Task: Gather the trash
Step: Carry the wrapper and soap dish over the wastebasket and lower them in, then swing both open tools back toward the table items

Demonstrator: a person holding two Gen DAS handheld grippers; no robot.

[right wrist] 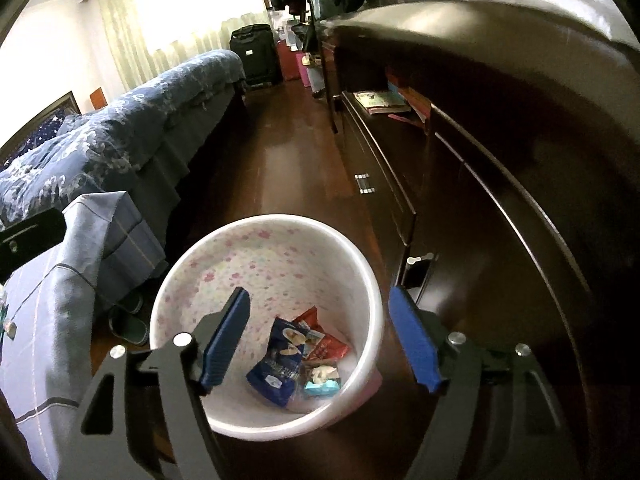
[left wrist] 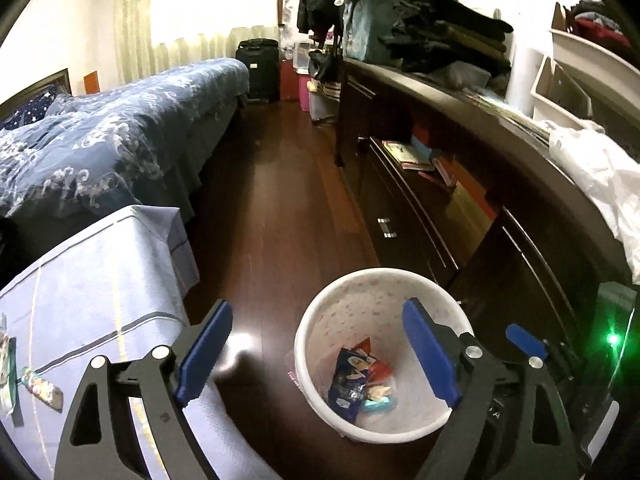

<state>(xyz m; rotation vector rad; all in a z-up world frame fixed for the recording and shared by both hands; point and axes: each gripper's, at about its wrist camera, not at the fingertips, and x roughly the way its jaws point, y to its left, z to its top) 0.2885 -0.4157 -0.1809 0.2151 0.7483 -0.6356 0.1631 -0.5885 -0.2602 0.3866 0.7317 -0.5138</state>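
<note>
A white bin with pink flecks (left wrist: 360,292) (right wrist: 256,256) stands on the dark wood floor beside a dresser. Inside it lie a blue snack bag (left wrist: 348,384) (right wrist: 276,368), a red wrapper (right wrist: 324,344) and a small teal packet (right wrist: 322,387). My left gripper (left wrist: 316,356) hangs above the bin's left rim, jaws wide apart, nothing between the blue pads. My right gripper (right wrist: 320,336) hovers over the bin's mouth, open and empty as well. In the left wrist view, more wrappers (left wrist: 40,388) lie on a pale blue cloth-covered surface (left wrist: 100,280) at the lower left.
A dark dresser (left wrist: 460,208) (right wrist: 500,160) with open shelves of books runs along the right. A bed with a blue patterned cover (left wrist: 120,140) is at the left. Slippers (right wrist: 130,326) sit on the floor left of the bin. A black suitcase (left wrist: 258,68) stands at the far end.
</note>
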